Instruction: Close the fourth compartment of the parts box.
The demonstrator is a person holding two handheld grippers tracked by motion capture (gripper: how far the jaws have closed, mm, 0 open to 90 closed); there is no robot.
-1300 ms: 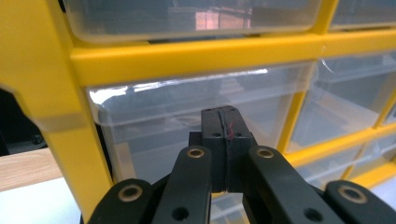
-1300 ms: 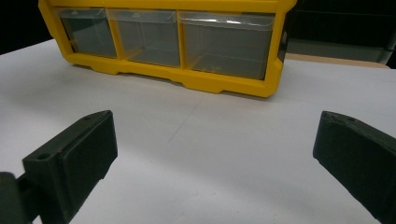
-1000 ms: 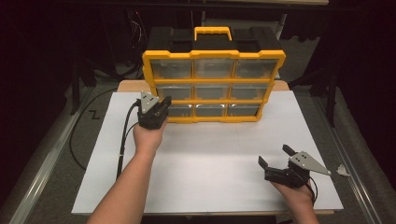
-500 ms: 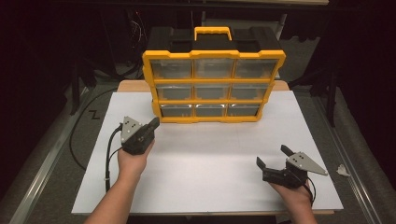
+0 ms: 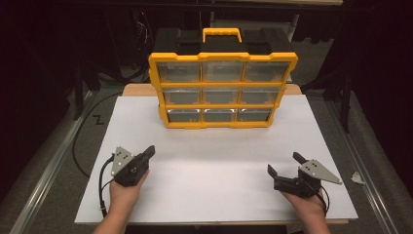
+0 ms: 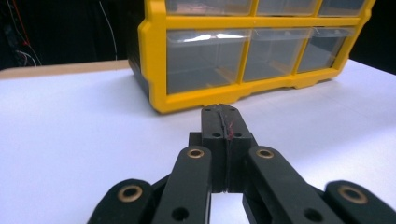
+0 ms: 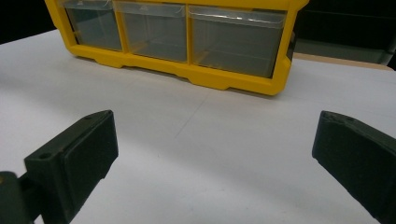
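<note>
While both grippers rest near the table's [image 5: 204, 195] front edge, the drawer cabinet [image 5: 221, 90] stands straight ahead by the far edge; left gripper [image 5: 148, 152] clamped empty, right gripper [image 5: 285, 165] agape, equally distant.

The drawer cabinet [image 5: 221, 90] has a bright yellow frame, a yellow handle on top and a black back and top. Its nine drawers [image 5: 221, 95] are clear plastic with a grey tint, set in three rows of three. The table top [image 5: 219, 185] is plain white, with a strip of pale wood at its far edge. The left gripper [image 5: 145, 155] and the right gripper [image 5: 285, 165] are black, each with a grey three-cornered plate. Brass-coloured rings mark the left gripper's joints, and a thin red line runs between its closed jaws.
</note>
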